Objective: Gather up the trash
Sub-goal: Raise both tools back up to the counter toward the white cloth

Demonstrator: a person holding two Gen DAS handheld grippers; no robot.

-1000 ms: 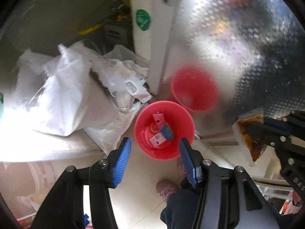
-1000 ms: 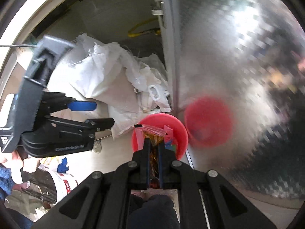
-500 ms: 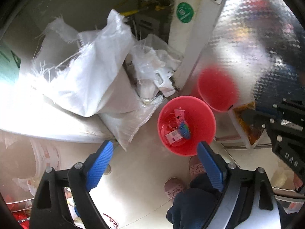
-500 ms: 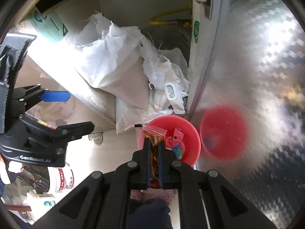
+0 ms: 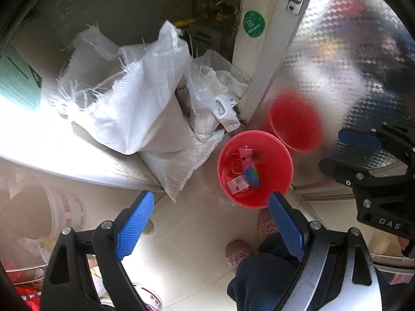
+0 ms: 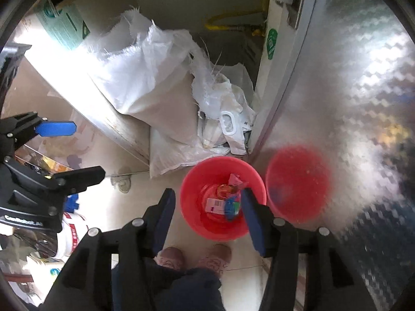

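In the left wrist view, the left tool [image 5: 210,223] sits at the bottom of the frame with its blue pads spread wide and nothing between them; its jaws have just been opening. Above the left pad, in the upper left and centre, white sacks [image 5: 135,103] slump against a pale ledge. The red bucket [image 5: 275,181] stands on the floor right of centre, just above the right pad, whose tip overlaps its near rim. Inside it lie scraps of trash [image 5: 245,175]: a white label, a blue and green wrapper, a pink scrap and some clear film. A blurred red reflection of the bucket shows on the shiny metal door [image 5: 337,64] at the upper right. At the right edge the right tool [image 5: 345,150] hangs with its jaws apart and empty.

In the right wrist view, the left tool [image 6: 77,150] juts in from the left edge, jaws wide. The right tool [image 6: 207,210] fills the bottom centre; its jaws have just been opening and now stand partly apart, with nothing pinched. The bucket [image 6: 192,202] lies below, between the two pads, its right rim hidden behind the right pad. The trash [image 6: 223,202] rests at its bottom. Two slippers [image 6: 194,256] show below the bucket.
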